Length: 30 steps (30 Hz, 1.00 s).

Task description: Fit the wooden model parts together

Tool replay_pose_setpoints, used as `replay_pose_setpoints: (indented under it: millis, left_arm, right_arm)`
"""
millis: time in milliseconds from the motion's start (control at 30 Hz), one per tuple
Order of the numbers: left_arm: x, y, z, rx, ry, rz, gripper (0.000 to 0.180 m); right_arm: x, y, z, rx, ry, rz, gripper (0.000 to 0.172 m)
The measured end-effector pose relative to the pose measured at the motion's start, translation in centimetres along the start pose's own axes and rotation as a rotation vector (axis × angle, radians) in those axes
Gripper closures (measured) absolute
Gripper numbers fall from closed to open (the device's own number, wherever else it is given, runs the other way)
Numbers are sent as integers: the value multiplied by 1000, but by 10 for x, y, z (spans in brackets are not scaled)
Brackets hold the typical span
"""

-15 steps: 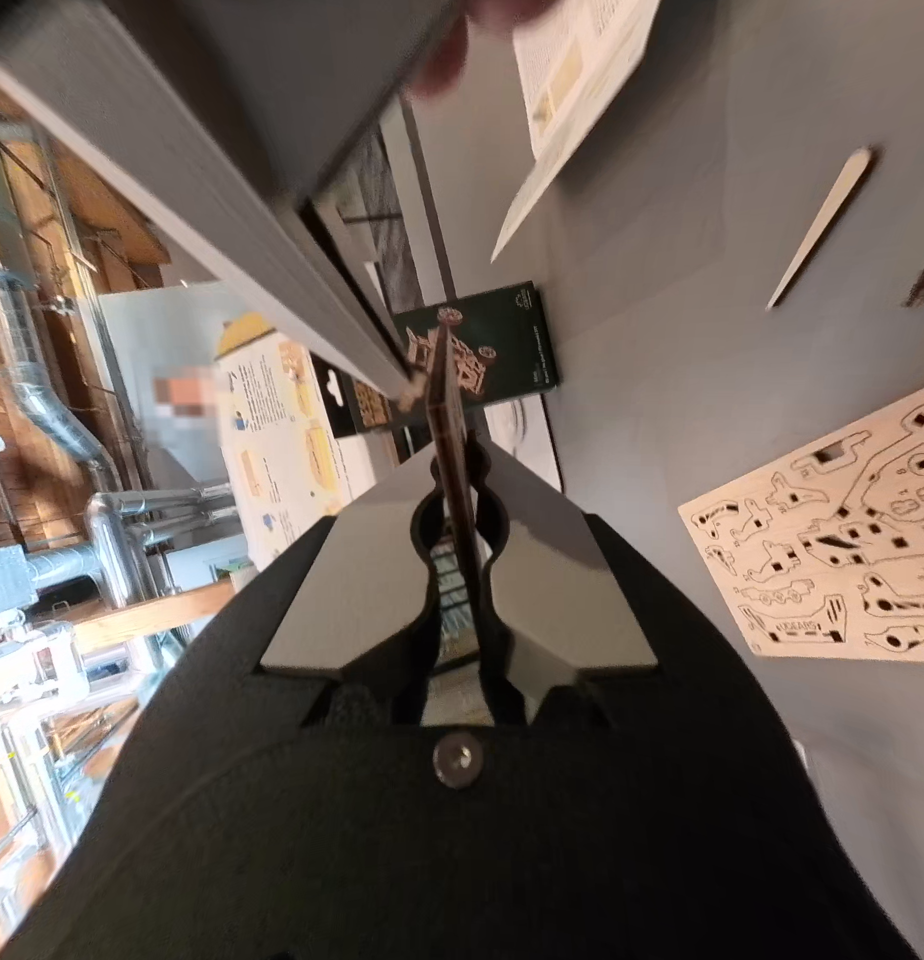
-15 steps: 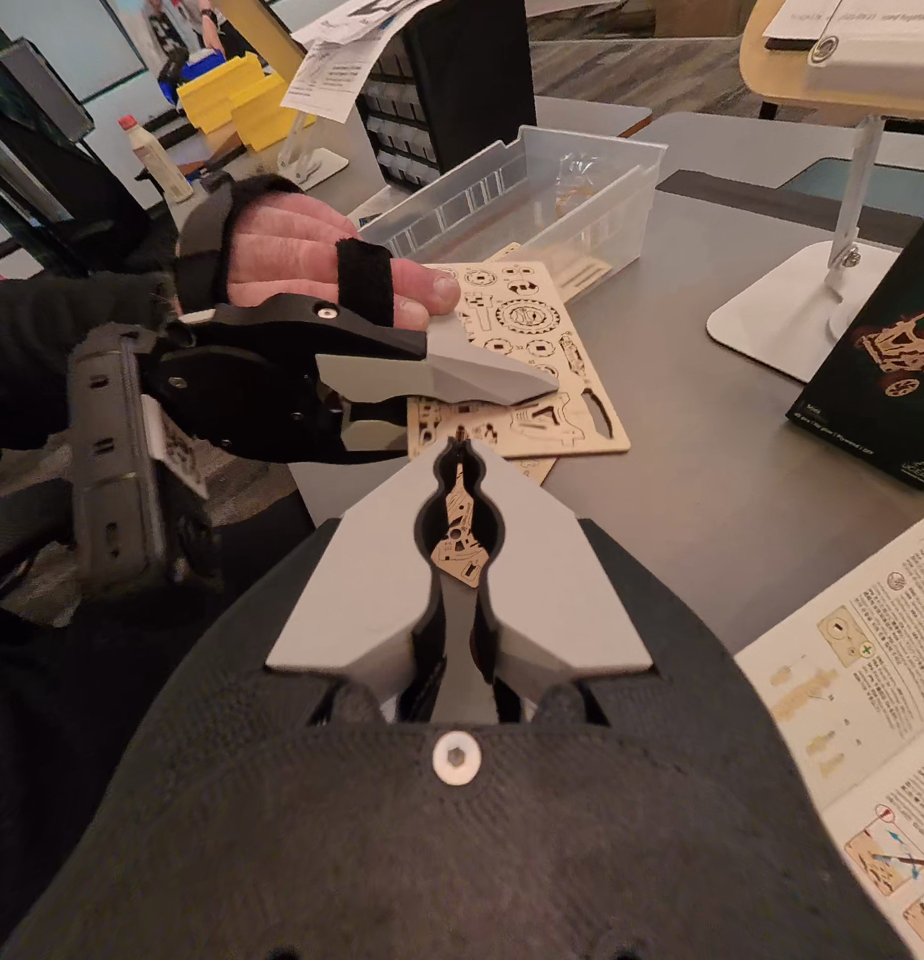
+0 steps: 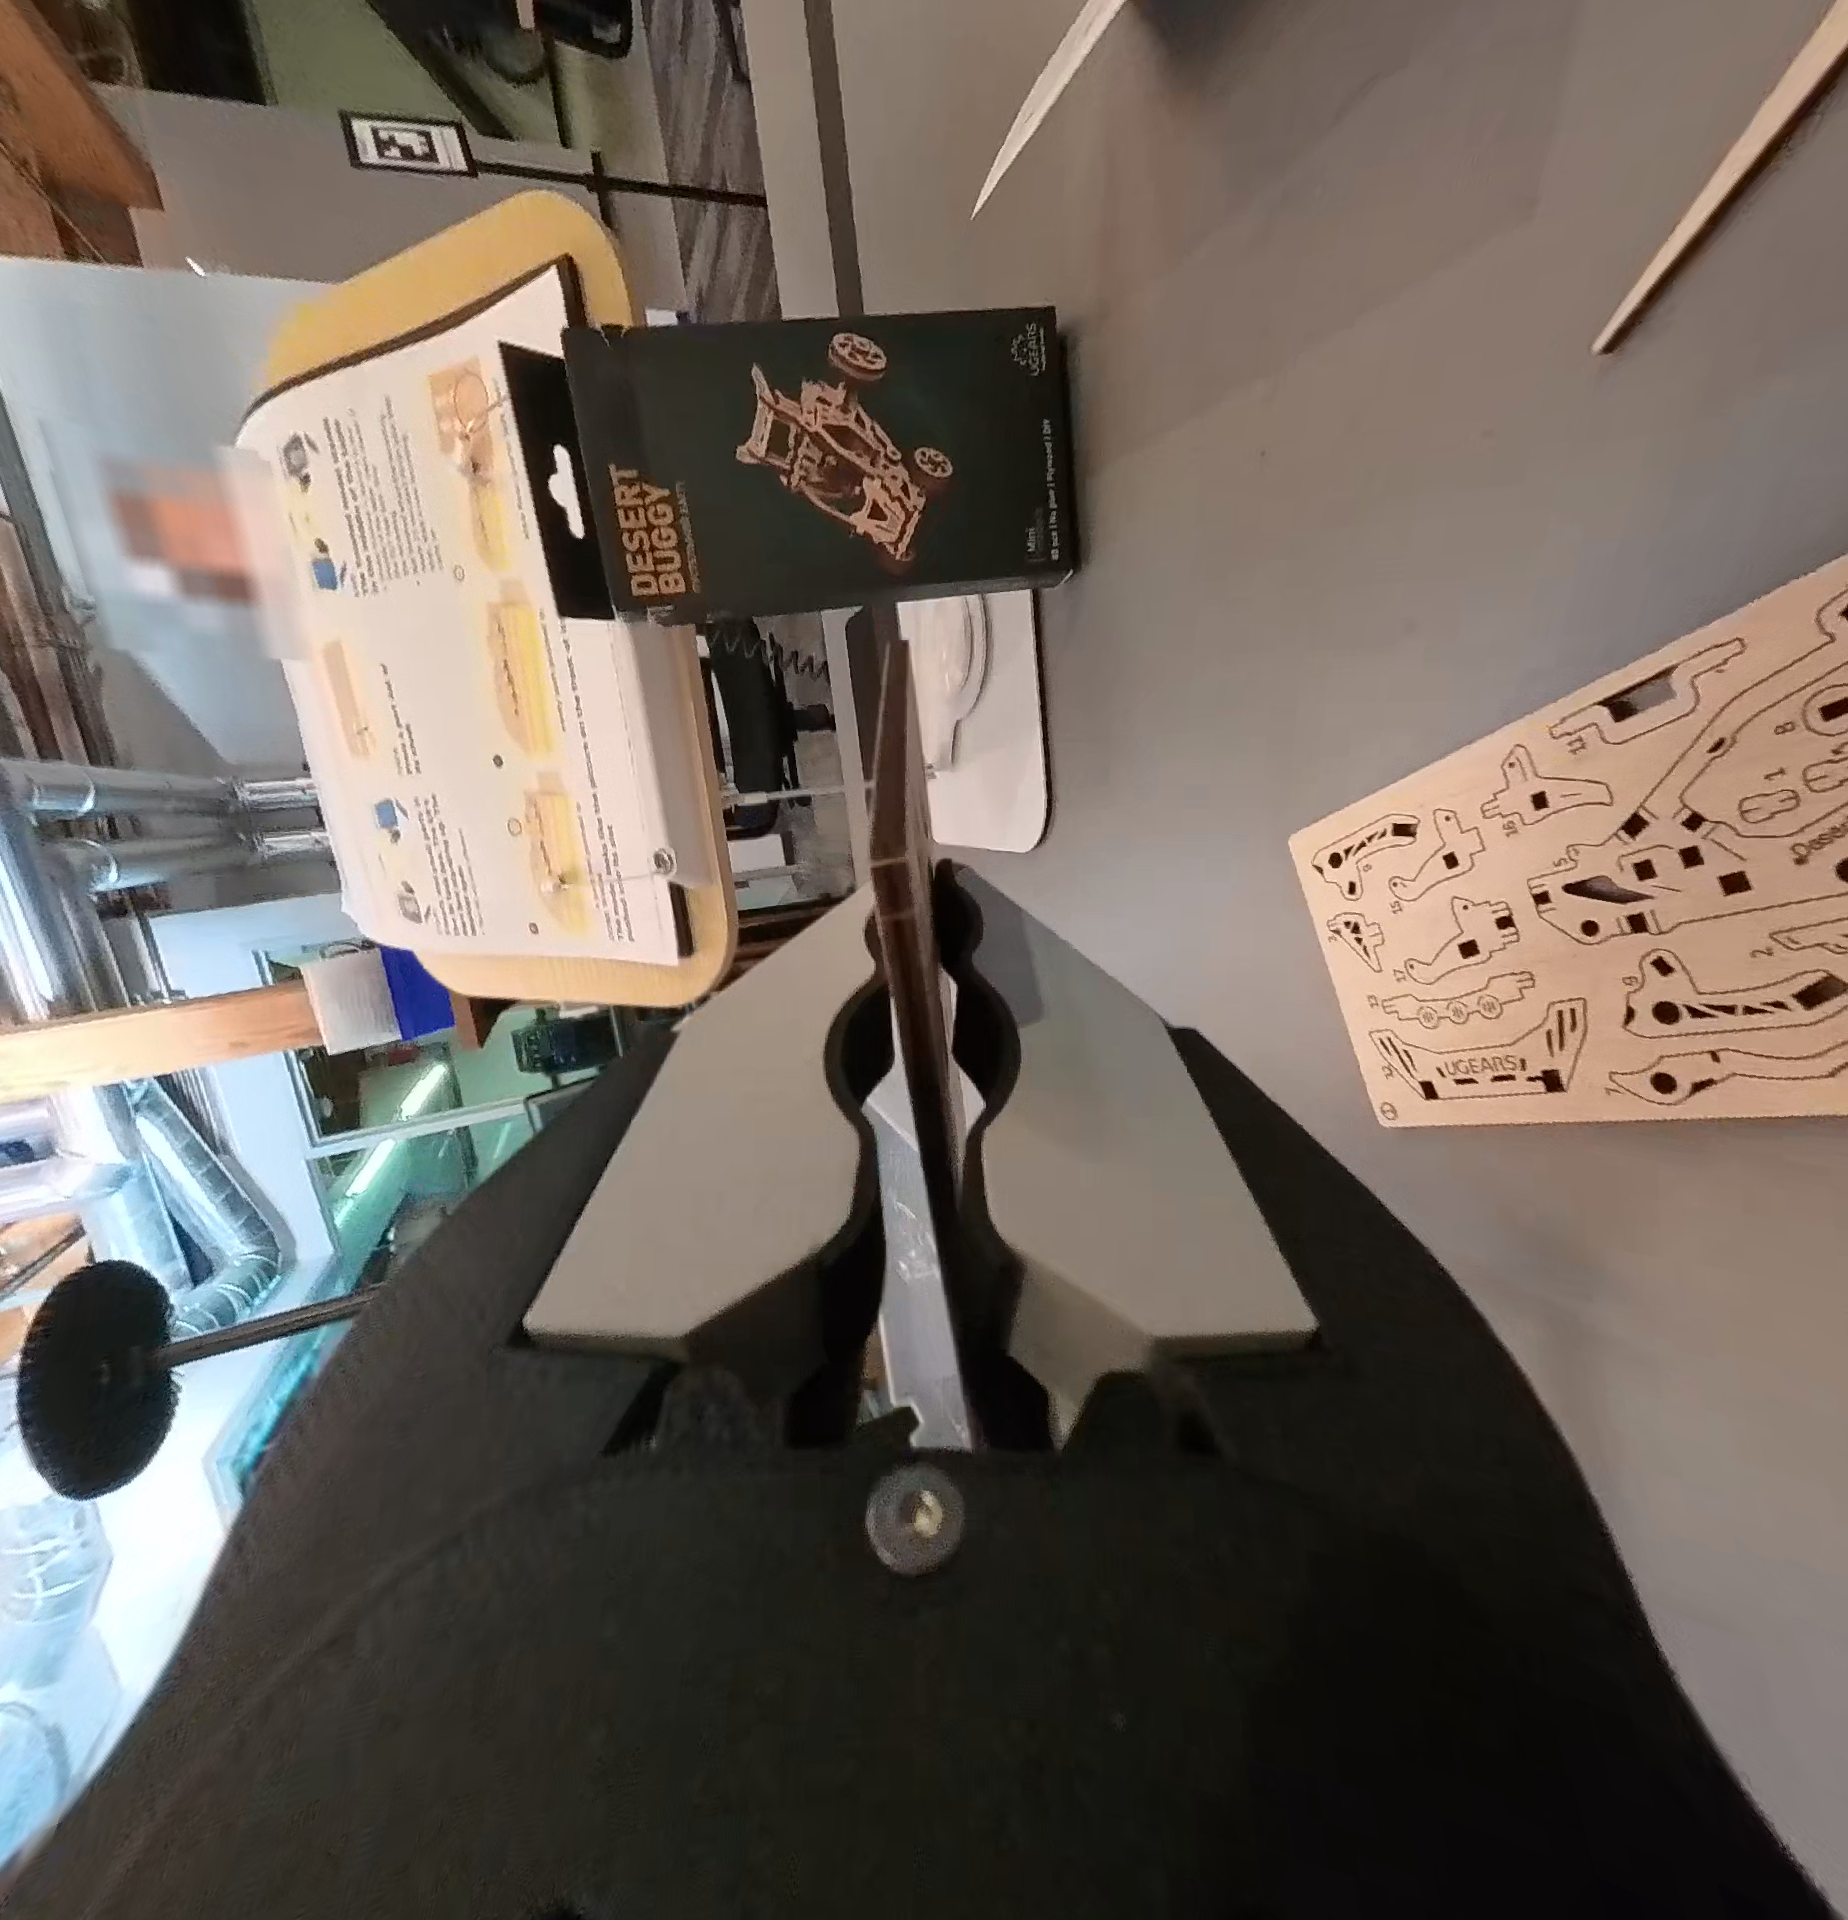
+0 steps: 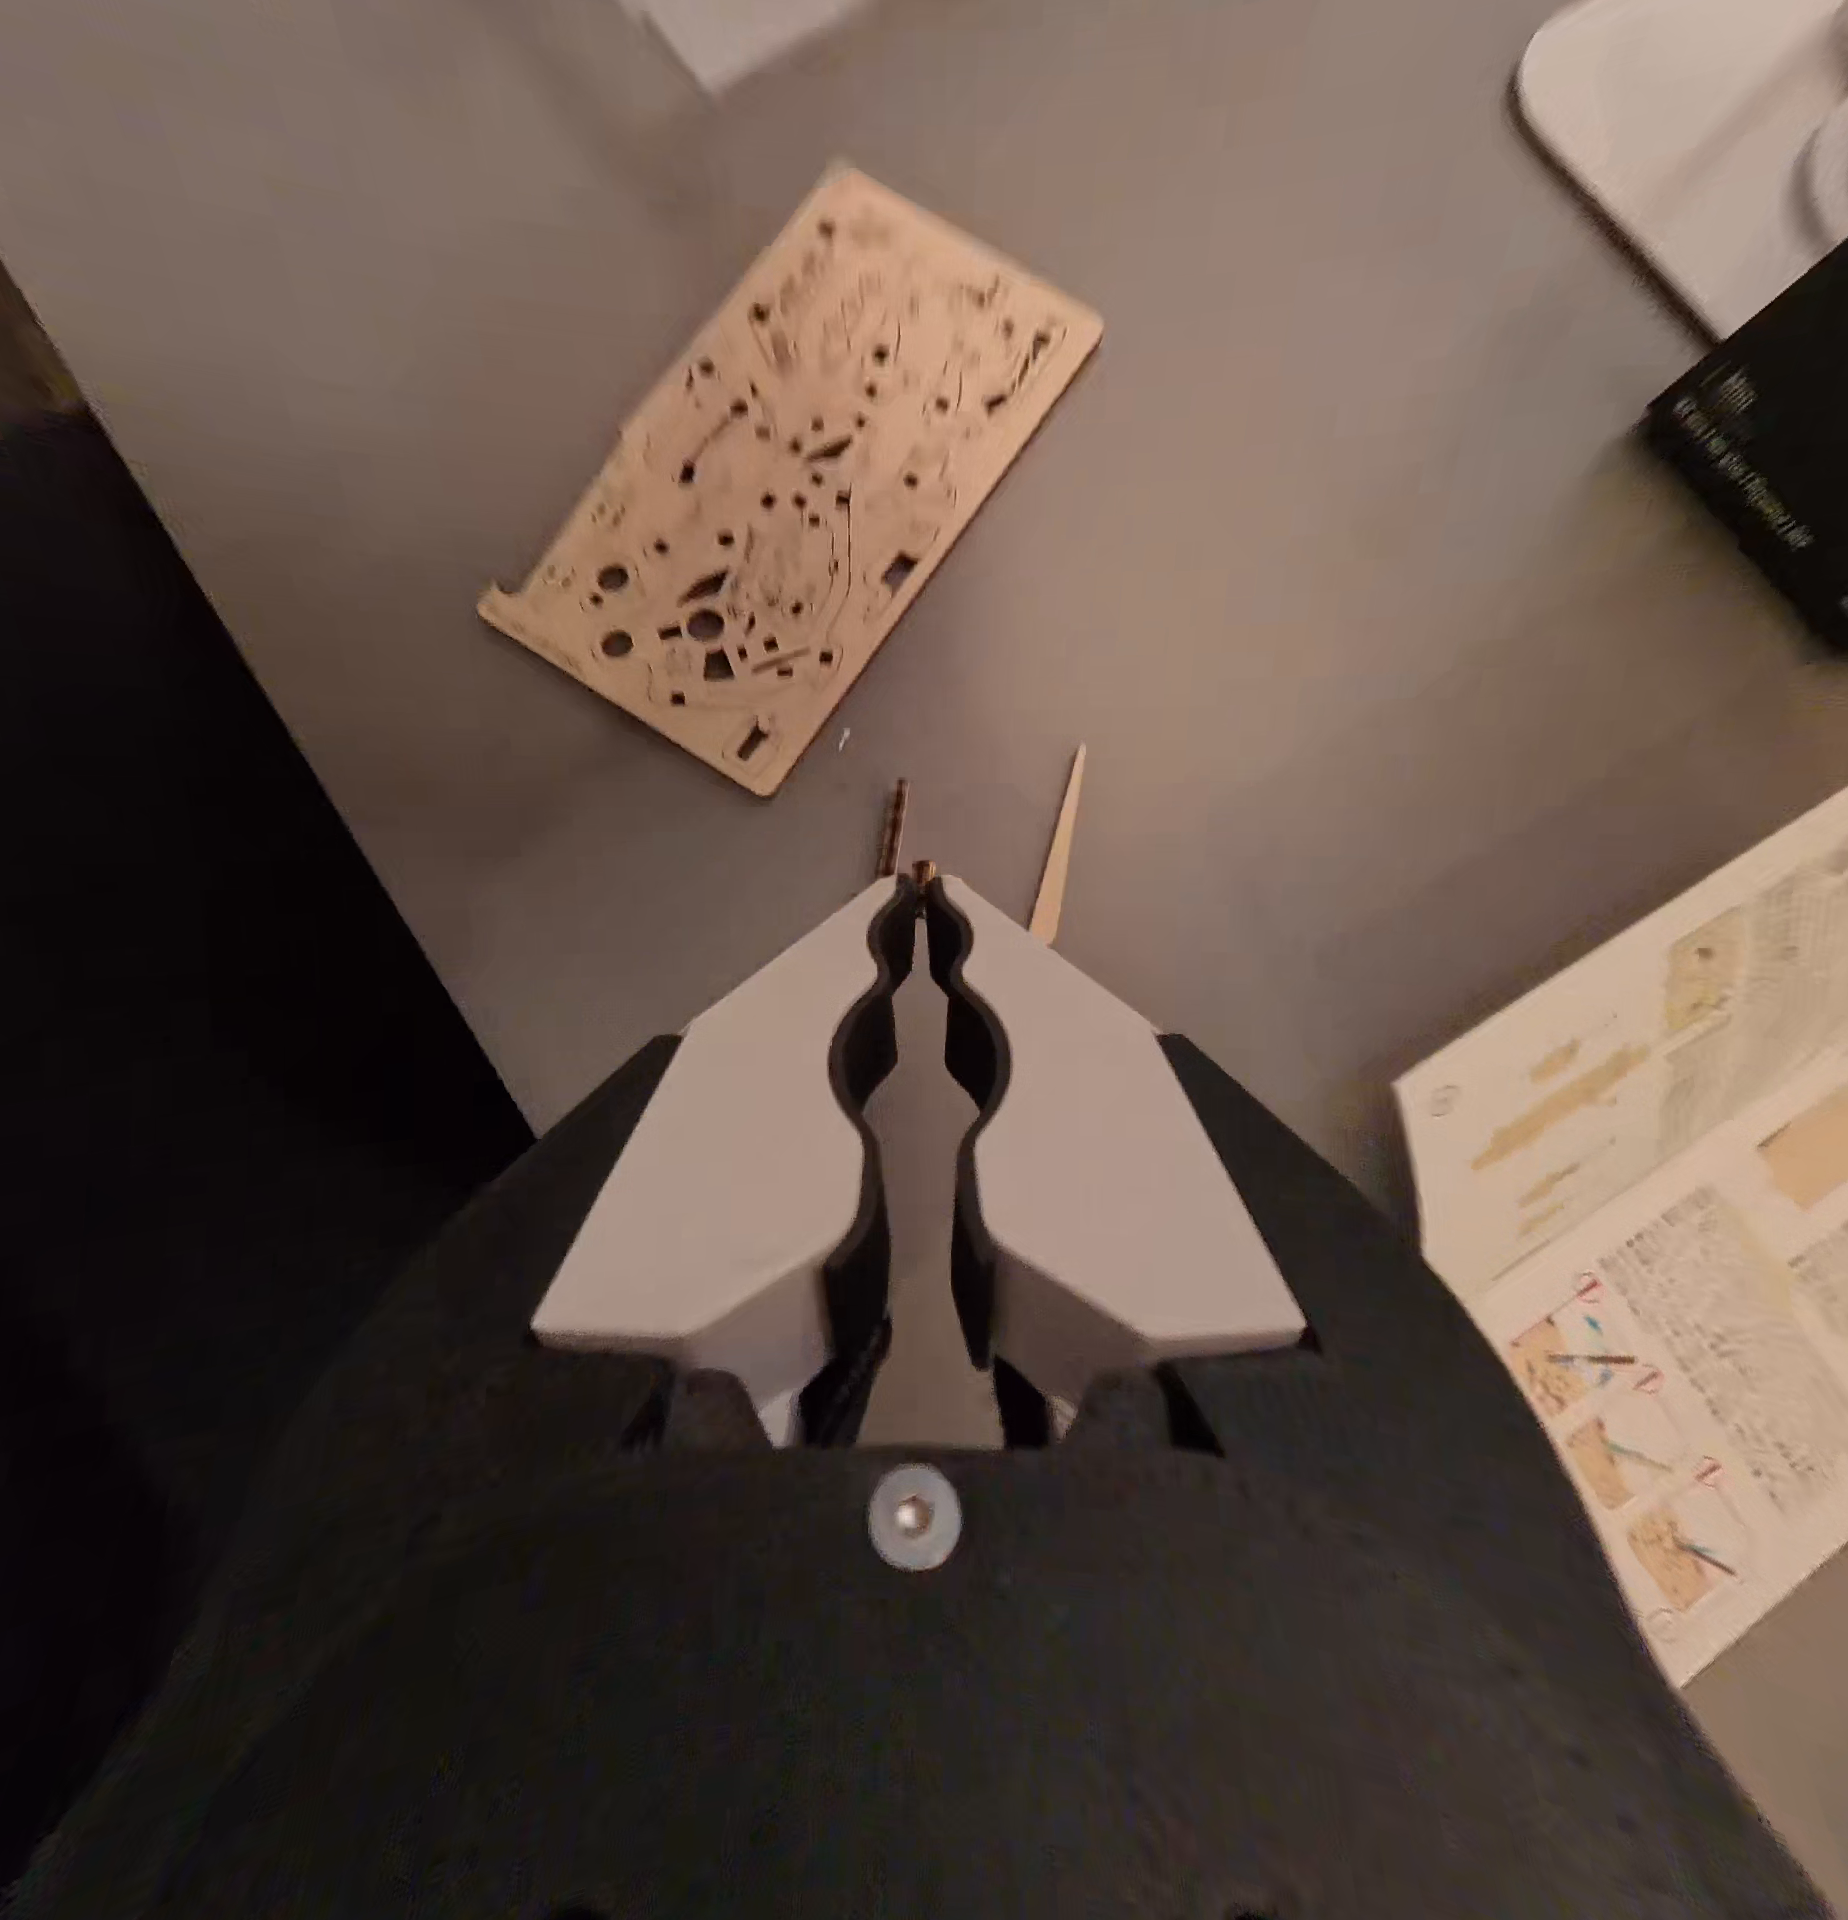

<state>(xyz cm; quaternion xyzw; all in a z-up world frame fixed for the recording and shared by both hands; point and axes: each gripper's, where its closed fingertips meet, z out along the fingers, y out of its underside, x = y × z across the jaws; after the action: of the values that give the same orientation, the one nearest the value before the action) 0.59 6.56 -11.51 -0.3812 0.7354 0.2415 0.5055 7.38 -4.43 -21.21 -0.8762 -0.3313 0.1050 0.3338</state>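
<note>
The left gripper (image 3: 904, 883) clamps a wooden sheet (image 3: 899, 790) edge-on, likely steadying it for part removal. The right gripper (image 4: 920, 883) pinches 1 small wooden part (image 4: 921, 871) at its tips (above the table (image 4: 1315, 623)), presumably for fitting.

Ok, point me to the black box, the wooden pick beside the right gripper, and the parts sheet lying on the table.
black box (image 3: 837, 457): left wrist view, printed front.
wooden pick (image 4: 1063, 831): right wrist view, mid-shaft.
parts sheet (image 4: 795, 488): right wrist view, sheet's middle.

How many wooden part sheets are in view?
2: one sheet flat on the table; one sheet edge-on in the left gripper. More may be hidden.
</note>
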Motion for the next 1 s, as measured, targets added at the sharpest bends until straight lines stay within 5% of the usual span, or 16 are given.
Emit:
replay_pose_setpoints:
  millis: [133, 267, 367, 533, 633, 767, 833, 1000]
  left_arm:
    - [8, 5, -5, -9, 14, -47, 178]
    - [13, 6, -7, -6, 26, -87, 179]
    - [17, 4, -7, 0, 35, -105, 178]
    - [18, 3, -9, 10, 35, -127, 178]
    - [11, 2, -14, 30, 16, -148, 179]
    - [0, -17, -29, 112, -4, -141, 178]
    - [2, -31, -37, 152, 54, -141, 179]
    - [18, -67, -64, 280, 263, -109, 178]
  right_arm:
    - [-1, 25, 21, -89, 9, -23, 171]
    - [-11, 34, 28, -115, -57, 14, 143]
    - [-7, 30, 23, -92, -25, -6, 140]
    - [-1, 28, 8, -45, -31, 5, 172]
    - [9, 14, -11, 50, -11, 58, 172]
    - [8, -25, -38, 274, -68, 192, 133]
    - [10, -39, -49, 357, 30, 94, 111]
    - [-6, -74, -84, 493, 278, -261, 114]
